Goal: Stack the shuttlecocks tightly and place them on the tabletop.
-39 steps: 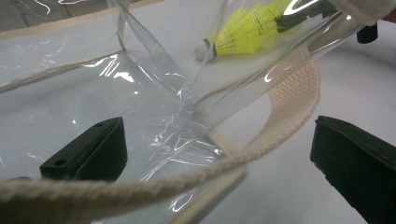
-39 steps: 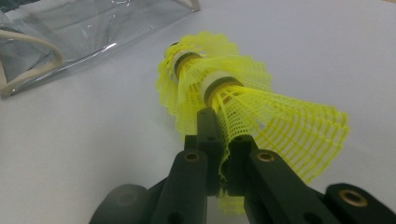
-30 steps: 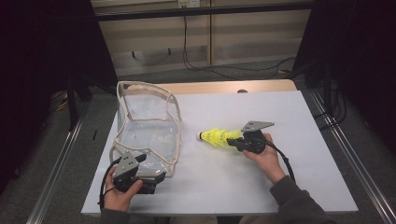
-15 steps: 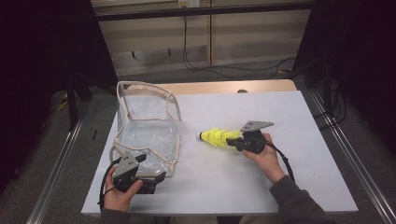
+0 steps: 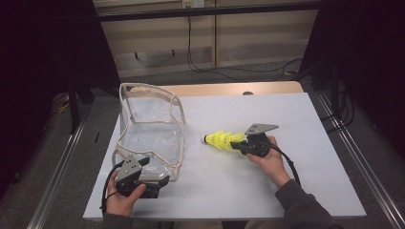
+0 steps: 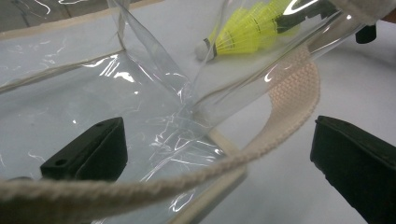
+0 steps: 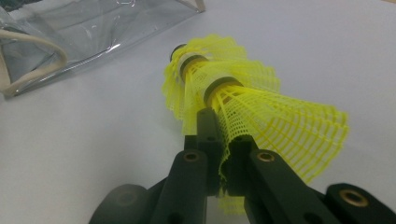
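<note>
Against the earlier high views almost nothing has changed: both hands sit where they were, and the yellow shuttlecocks (image 5: 221,140) lie at the same spot just right of centre in the frame, nose pointing left toward the bag (image 5: 151,130).

The right gripper (image 5: 244,144), right of centre in the high view, has its jaws pinched nearly together on the mesh skirt of the rearmost shuttlecock; in the right gripper view the yellow netting is squeezed between the two black jaws at the bottom middle, and the nested stack runs away from them toward the upper middle of that frame. The stack looks level over the white table (image 5: 310,124), well apart from the bag's near edge.

The left gripper (image 5: 160,182), at the lower left of the high view, stands with its jaws wide apart. In the left gripper view the bag's cream strap (image 6: 289,112) and a clear plastic corner pass between them without either jaw pressing on it. The bag stands open at the left of the table, as before.
</note>
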`<state>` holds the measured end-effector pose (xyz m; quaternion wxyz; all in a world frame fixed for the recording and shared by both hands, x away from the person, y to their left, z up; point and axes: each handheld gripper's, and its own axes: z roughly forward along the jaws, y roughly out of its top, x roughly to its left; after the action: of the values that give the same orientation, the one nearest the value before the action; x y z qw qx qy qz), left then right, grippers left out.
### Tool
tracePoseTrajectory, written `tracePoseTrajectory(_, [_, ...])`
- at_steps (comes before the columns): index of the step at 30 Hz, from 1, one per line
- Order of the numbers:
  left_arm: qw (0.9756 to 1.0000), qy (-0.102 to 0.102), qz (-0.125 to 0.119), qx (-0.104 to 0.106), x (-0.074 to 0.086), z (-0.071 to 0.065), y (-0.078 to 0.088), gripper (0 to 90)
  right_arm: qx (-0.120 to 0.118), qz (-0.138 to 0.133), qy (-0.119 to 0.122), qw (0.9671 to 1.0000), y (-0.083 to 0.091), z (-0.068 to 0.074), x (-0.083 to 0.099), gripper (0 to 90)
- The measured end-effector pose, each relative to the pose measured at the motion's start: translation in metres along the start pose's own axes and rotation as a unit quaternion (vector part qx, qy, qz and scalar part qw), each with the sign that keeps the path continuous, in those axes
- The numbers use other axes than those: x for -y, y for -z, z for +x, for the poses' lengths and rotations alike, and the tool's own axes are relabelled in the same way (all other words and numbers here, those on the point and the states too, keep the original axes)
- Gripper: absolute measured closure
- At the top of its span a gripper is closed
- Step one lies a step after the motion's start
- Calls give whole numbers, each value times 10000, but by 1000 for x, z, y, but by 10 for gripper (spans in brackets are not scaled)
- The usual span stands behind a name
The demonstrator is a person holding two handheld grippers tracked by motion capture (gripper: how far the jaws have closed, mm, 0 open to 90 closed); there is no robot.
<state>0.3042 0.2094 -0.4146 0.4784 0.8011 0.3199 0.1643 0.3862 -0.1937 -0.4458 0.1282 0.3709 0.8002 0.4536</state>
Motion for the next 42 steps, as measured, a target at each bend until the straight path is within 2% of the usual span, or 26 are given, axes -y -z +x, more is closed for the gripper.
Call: tracePoseTrajectory(42, [10000, -37, 1, -67, -2, 0, 4, 43, -22, 64, 75, 9999, -7, 3, -1, 878])
